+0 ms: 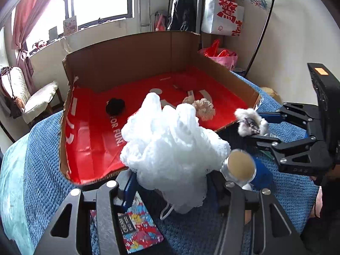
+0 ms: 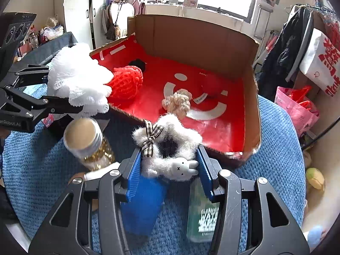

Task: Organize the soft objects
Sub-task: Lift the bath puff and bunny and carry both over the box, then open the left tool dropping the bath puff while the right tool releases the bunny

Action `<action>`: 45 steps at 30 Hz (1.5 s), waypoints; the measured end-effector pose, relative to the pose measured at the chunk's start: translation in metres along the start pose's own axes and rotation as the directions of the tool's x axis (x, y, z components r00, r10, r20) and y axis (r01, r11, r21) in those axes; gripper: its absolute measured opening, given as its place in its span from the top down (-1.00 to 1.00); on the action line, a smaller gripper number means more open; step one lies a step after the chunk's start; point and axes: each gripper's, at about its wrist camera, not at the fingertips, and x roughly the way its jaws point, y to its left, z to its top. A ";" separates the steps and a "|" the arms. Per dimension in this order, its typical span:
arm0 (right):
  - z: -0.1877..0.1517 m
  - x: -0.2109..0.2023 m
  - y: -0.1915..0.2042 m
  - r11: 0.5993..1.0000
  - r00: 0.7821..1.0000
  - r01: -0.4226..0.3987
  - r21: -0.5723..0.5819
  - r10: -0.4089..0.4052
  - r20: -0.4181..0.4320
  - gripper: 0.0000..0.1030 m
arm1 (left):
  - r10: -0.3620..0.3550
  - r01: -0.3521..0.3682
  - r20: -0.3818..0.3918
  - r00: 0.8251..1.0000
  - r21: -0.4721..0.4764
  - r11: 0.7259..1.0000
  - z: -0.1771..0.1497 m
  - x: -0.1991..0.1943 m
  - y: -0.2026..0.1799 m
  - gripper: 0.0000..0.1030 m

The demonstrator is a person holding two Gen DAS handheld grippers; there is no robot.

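My left gripper (image 1: 172, 188) is shut on a white mesh bath puff (image 1: 172, 146), held above the blue blanket just before the cardboard box (image 1: 127, 51). The puff also shows in the right wrist view (image 2: 76, 80). My right gripper (image 2: 169, 170) is shut on a white fluffy scrunchie (image 2: 167, 146) with a checked bow and a small rabbit charm, near the box's front edge. It also shows in the left wrist view (image 1: 250, 121). Inside the red-lined box lie a black scrunchie (image 1: 115, 105), a cream crocheted piece (image 2: 177, 102) and a red mesh puff (image 2: 127, 82).
A glass jar with a gold lid (image 2: 88, 142), a blue object (image 2: 140, 208) and a green bottle (image 2: 204, 210) lie on the blue blanket (image 2: 272, 159). A colourful printed booklet (image 1: 138, 229) lies under the left gripper. A clothes rack and bags (image 1: 221, 14) stand behind.
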 end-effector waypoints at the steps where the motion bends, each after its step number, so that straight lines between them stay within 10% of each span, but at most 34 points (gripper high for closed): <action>1: 0.003 0.001 -0.002 1.000 1.000 -0.008 0.000 0.008 0.000 0.10 | -0.004 0.004 0.001 1.000 0.001 1.000 0.003 0.001 0.000 -0.10; 22: 0.094 0.046 -0.046 0.988 0.991 -0.130 0.078 0.133 -0.024 0.09 | -0.126 0.126 0.027 0.992 0.007 0.992 0.089 0.023 0.022 -0.10; 45: 0.159 0.169 -0.070 0.992 0.973 -0.008 0.122 0.036 -0.230 0.09 | -0.097 0.093 -0.030 0.995 -0.121 0.988 0.174 0.133 0.093 -0.10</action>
